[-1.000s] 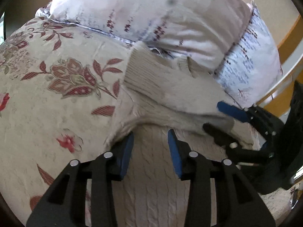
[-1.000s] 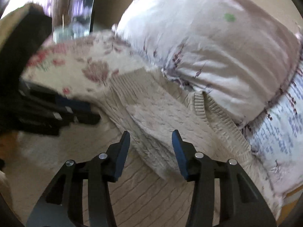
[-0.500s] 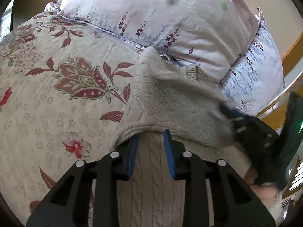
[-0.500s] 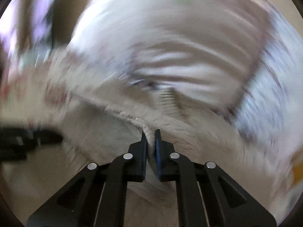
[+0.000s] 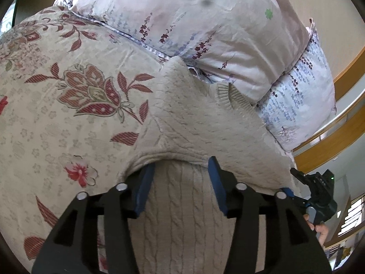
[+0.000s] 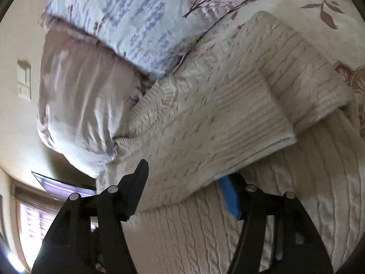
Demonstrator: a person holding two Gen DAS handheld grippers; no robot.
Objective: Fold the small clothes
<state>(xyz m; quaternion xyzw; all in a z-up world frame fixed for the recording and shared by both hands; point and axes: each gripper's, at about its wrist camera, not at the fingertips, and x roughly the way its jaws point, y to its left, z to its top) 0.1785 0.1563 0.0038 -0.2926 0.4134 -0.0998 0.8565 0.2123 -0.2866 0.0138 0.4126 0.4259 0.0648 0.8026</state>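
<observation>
A cream cable-knit sweater (image 5: 205,125) lies on the floral bedspread (image 5: 57,114), its sleeves folded across its body. My left gripper (image 5: 181,166) sits low on the body panel, its tips just under the folded sleeve's edge. Its jaws are opening and the pads press on nothing. At the right edge my right gripper (image 5: 294,182) is held by a hand (image 5: 321,230). In the right wrist view, which is rolled sideways, that gripper (image 6: 184,178) is opening. The sweater's (image 6: 216,125) sleeve fold drapes over one fingertip (image 6: 228,189) without being pinched.
Two flowered pillows (image 5: 205,22) (image 5: 301,96) press against the sweater's collar end. A wooden bed frame (image 5: 330,146) runs behind them at the right. A wall switch (image 6: 24,80) and a bright window (image 6: 34,223) show in the right wrist view.
My right gripper shut on the sleeve, swept off to the right while rolling over, and has opened. My left gripper stayed put; its jaws narrowed, then widened. The sleeve now lies flatter across the body.
</observation>
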